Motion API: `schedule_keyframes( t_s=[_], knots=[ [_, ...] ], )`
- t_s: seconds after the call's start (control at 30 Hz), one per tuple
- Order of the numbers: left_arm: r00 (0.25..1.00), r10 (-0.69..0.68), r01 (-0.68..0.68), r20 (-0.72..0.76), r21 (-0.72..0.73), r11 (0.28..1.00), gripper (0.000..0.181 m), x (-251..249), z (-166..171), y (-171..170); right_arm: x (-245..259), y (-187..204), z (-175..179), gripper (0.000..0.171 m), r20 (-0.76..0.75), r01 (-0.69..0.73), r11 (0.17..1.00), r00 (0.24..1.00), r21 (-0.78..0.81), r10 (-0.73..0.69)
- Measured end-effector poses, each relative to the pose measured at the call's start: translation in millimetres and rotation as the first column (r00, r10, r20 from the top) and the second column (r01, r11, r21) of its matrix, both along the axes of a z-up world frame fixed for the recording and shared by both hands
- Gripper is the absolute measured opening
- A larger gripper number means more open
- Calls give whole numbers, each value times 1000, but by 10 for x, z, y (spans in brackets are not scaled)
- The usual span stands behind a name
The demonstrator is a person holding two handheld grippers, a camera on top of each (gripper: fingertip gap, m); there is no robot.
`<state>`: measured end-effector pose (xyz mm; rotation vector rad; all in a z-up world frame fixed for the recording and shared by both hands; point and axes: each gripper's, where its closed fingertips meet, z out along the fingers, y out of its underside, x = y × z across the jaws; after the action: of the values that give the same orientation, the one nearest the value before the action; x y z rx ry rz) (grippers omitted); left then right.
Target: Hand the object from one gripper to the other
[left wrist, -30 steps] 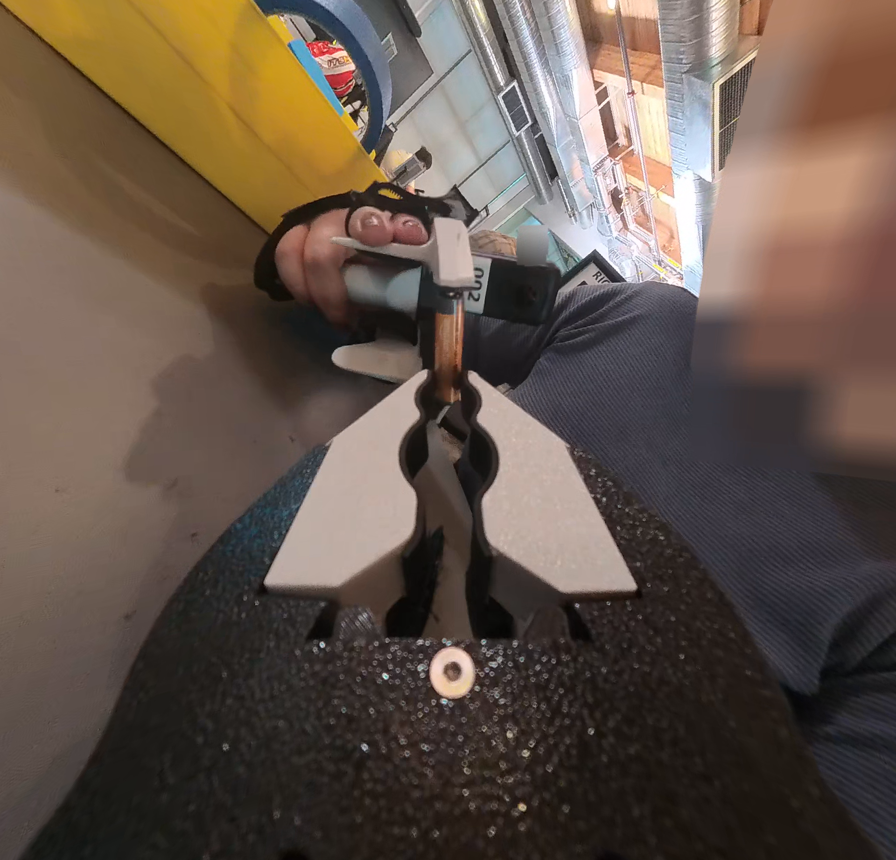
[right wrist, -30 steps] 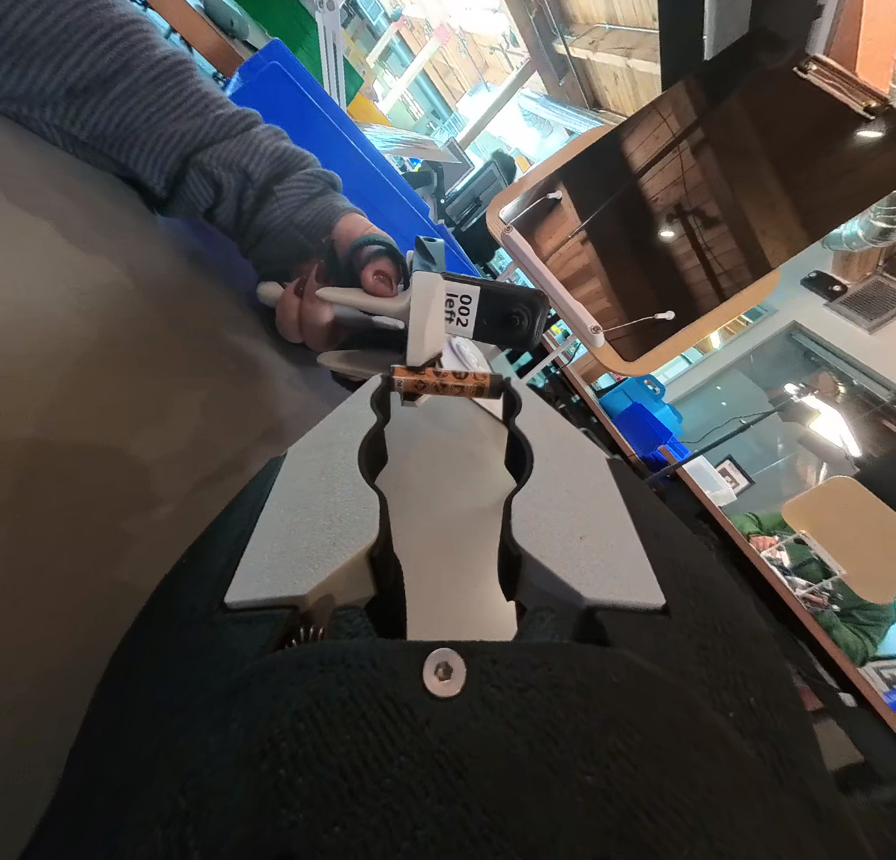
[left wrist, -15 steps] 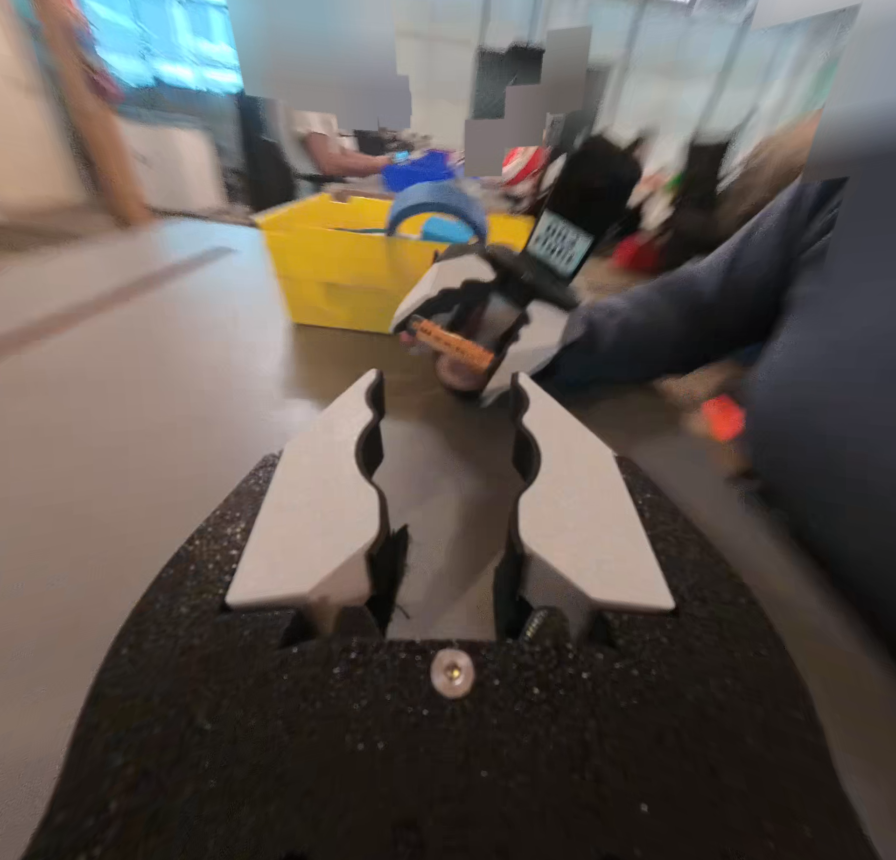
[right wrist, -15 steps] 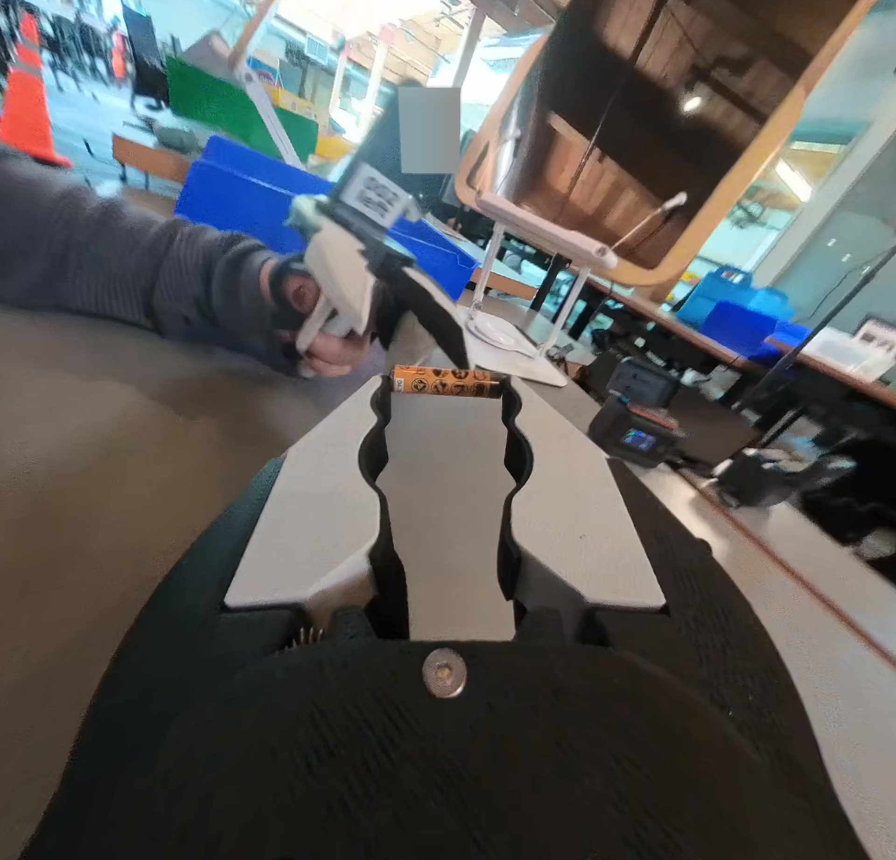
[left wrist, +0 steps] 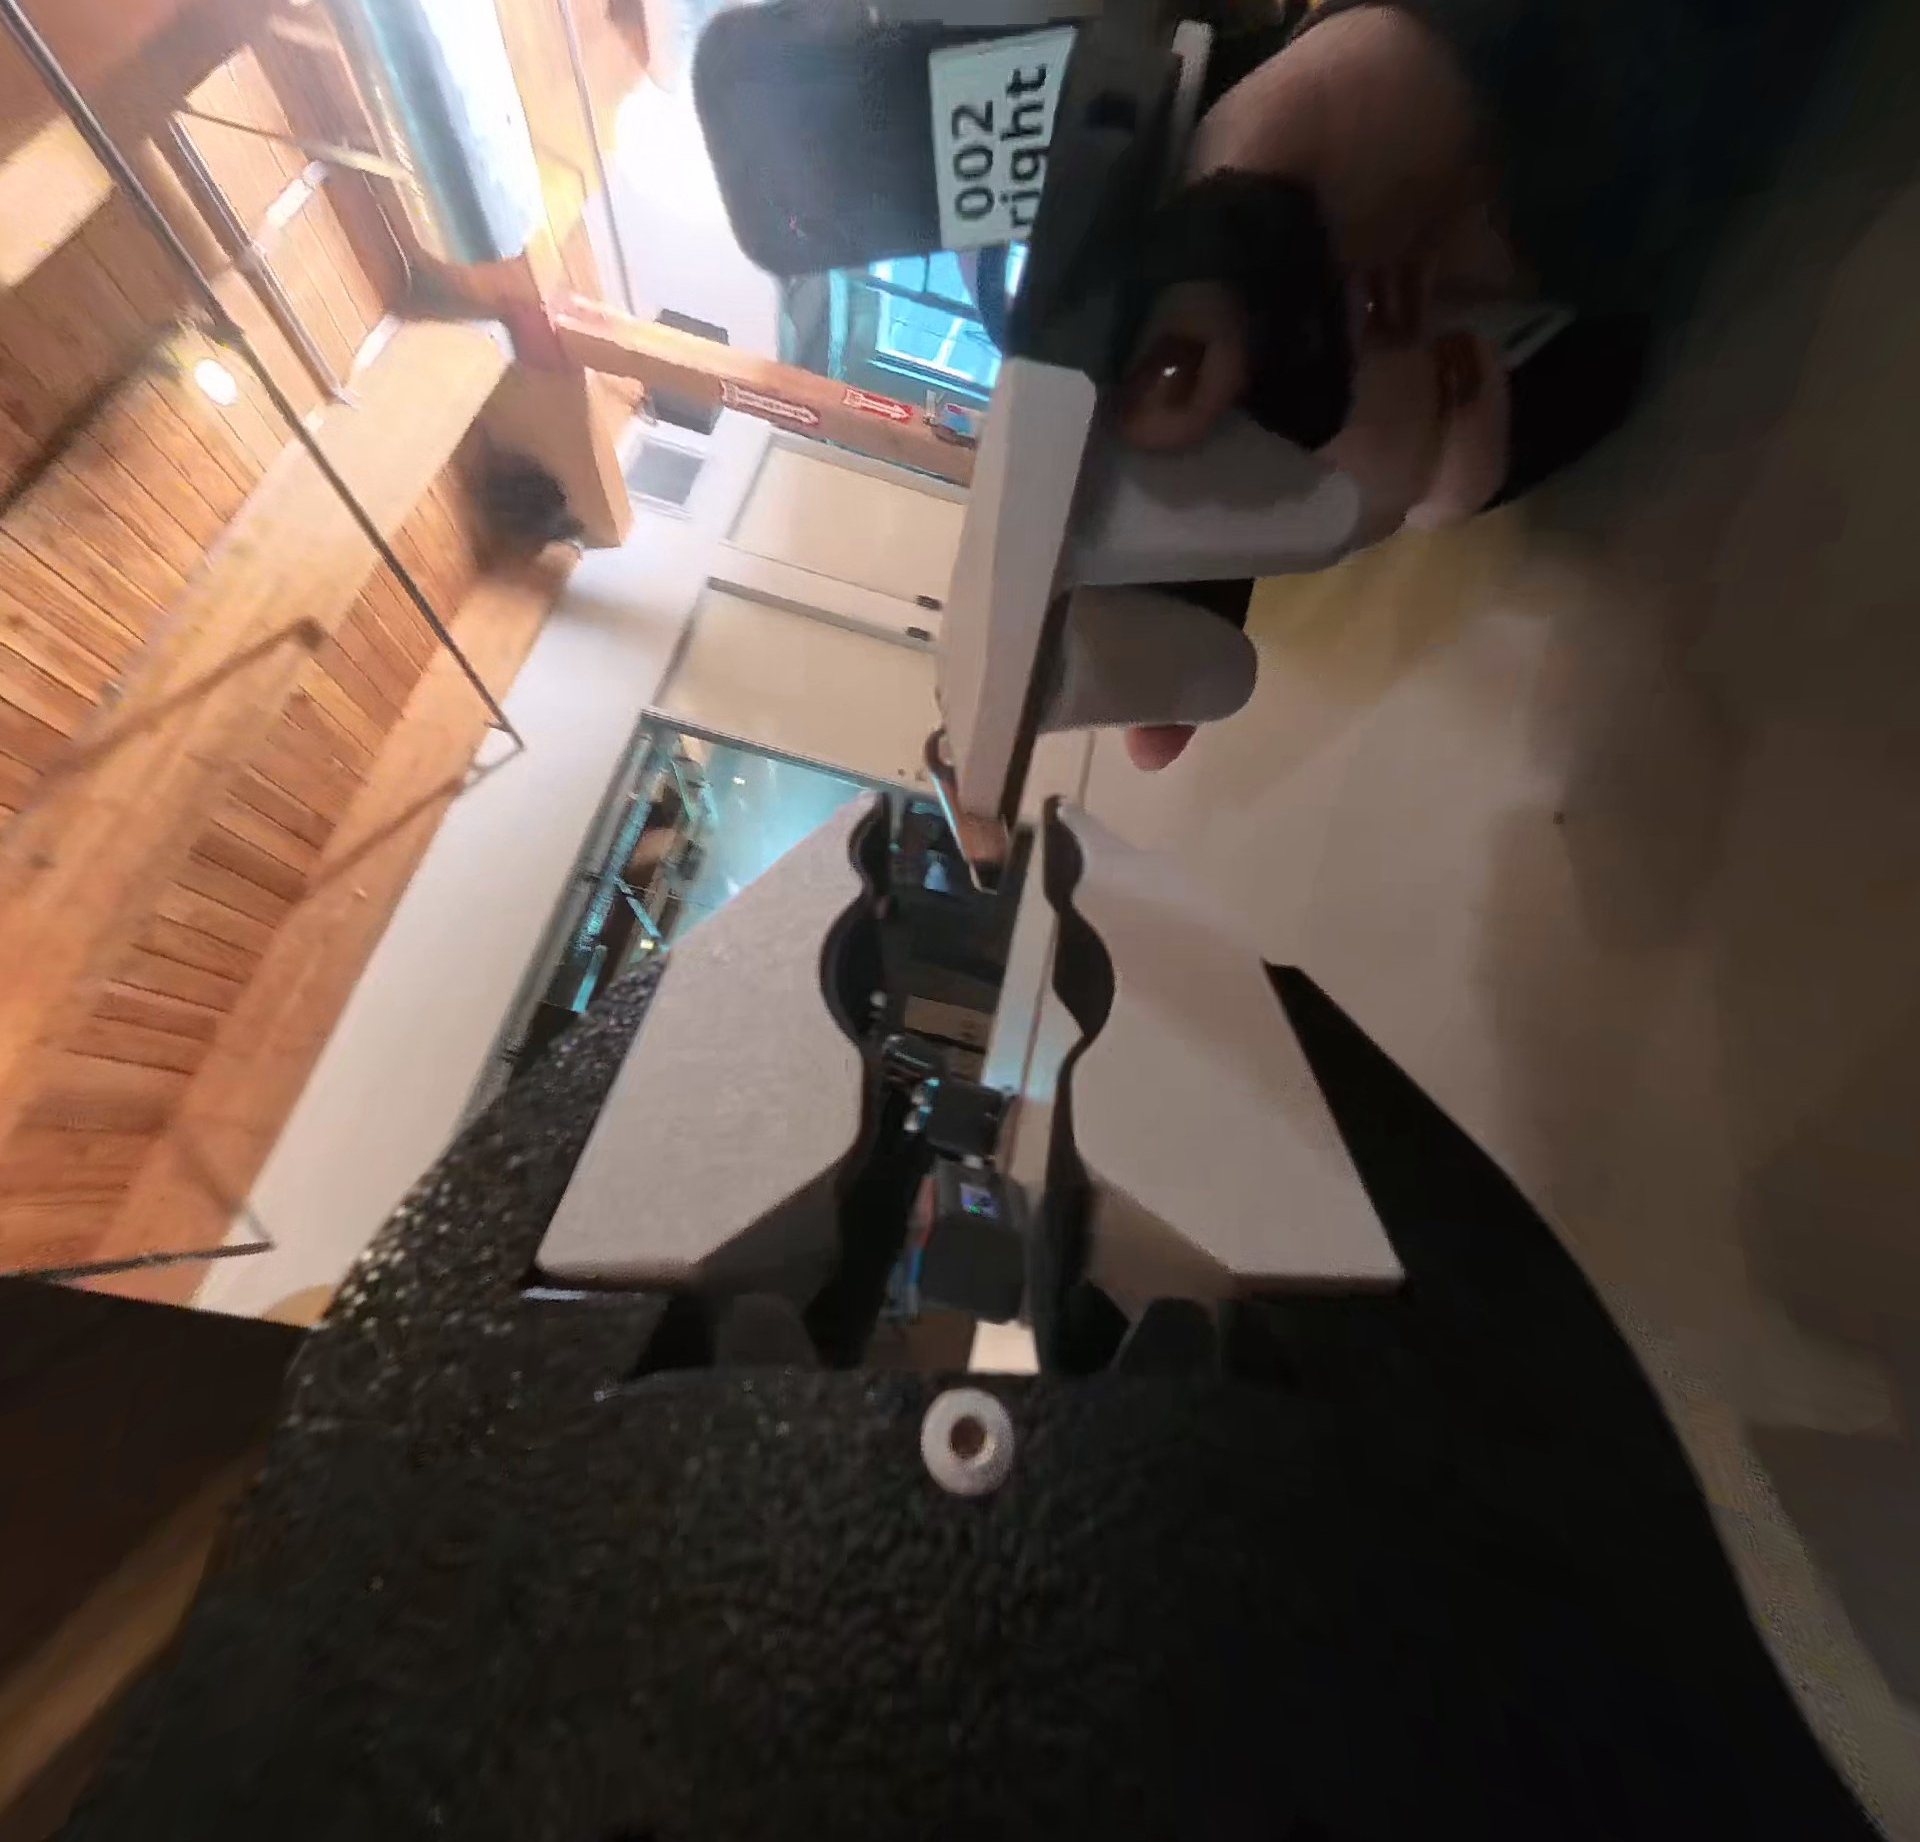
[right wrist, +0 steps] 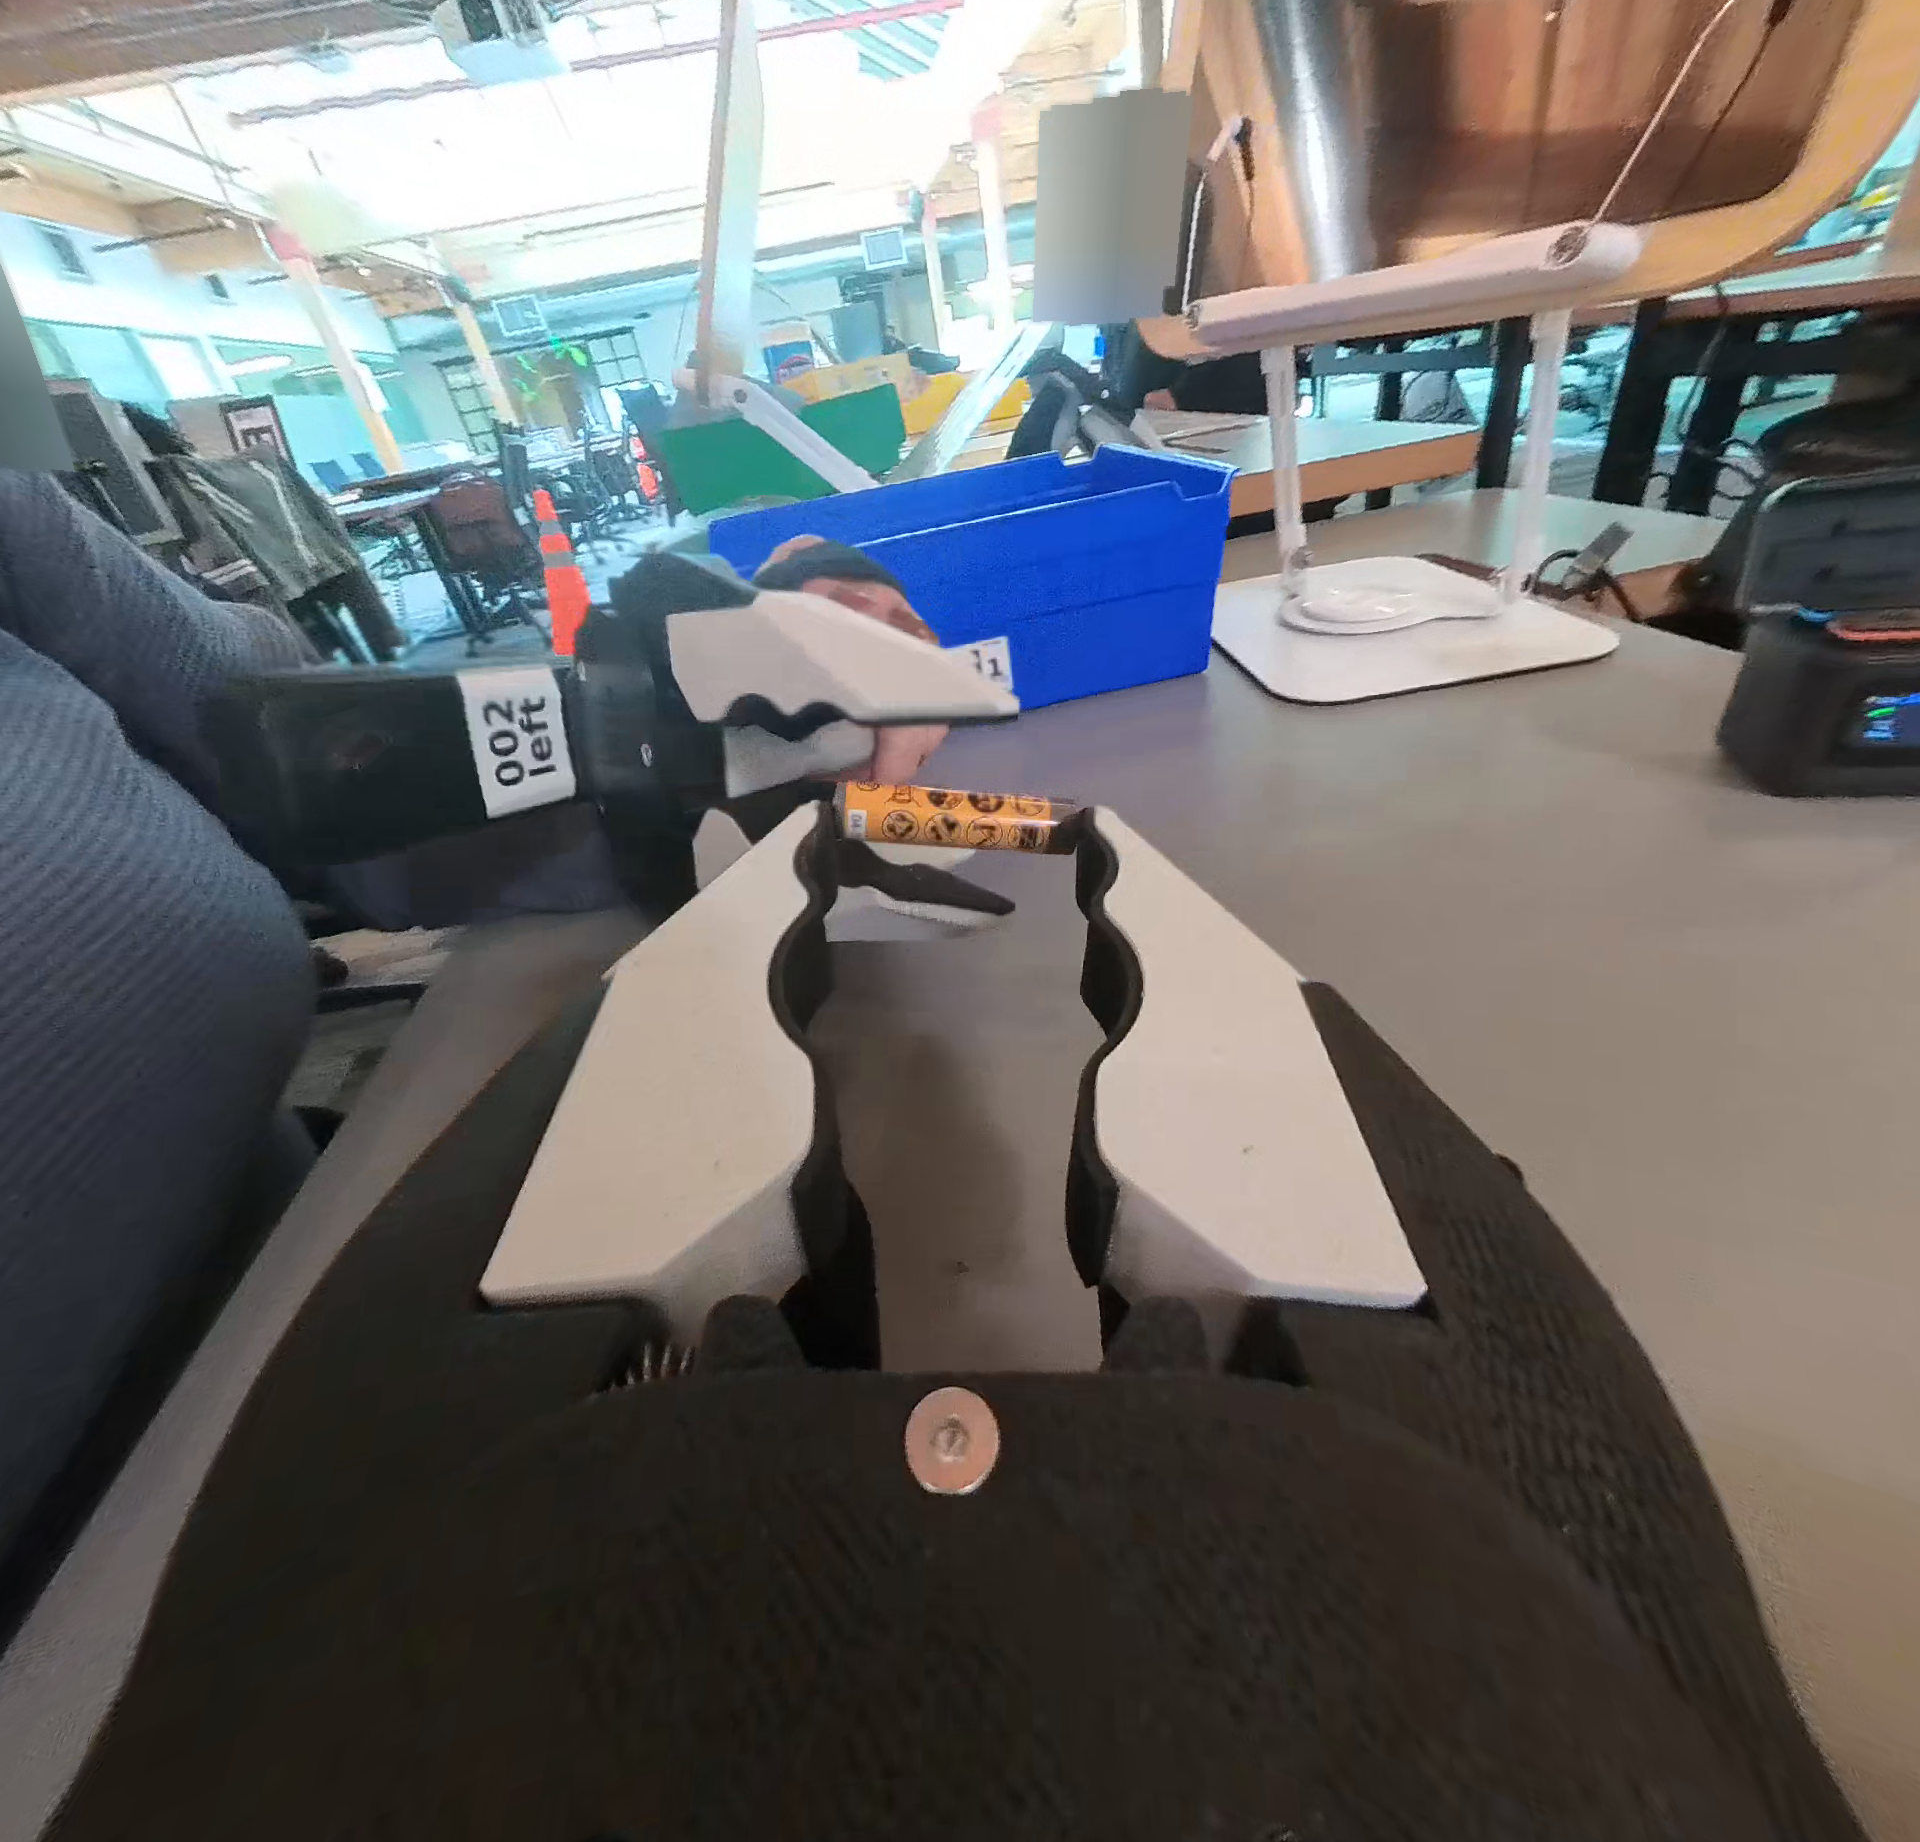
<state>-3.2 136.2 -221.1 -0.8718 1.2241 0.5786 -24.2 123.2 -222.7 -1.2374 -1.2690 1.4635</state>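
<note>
An orange battery (right wrist: 961,821) with black symbols lies crosswise between the fingertips of my right gripper (right wrist: 958,830), which is shut on its two ends above the grey table (right wrist: 1455,961). My left gripper (right wrist: 1003,810) comes in from the left with one finger above the battery and one below. Neither finger touches it, so it is open. In the left wrist view my left gripper (left wrist: 966,821) straddles the battery (left wrist: 979,842), seen almost end-on behind the right gripper's finger (left wrist: 1013,566), with space to the left pad.
A blue bin (right wrist: 1039,566) stands behind the grippers. A white lamp stand base (right wrist: 1434,639) sits at the back right and a black device (right wrist: 1829,691) at the far right. A person's sleeve (right wrist: 125,857) fills the left side.
The left gripper was shut on the battery a second ago, opened wide and drew back, and is now back around it with narrower jaws. The right gripper has kept hold throughout.
</note>
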Motion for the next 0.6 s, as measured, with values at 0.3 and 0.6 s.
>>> schedule_keyframes(
  t_s=[0.3,0.6],
  knots=[
    [947,35,71,319,-316,946,8,-21,39,109,90,113,245,51,-197,183,963,970,196,-145],
    [157,188,911,970,-215,351,8,-199,499,-8,88,57,254,45,-348,458,453,886,765,-307]
  ],
)
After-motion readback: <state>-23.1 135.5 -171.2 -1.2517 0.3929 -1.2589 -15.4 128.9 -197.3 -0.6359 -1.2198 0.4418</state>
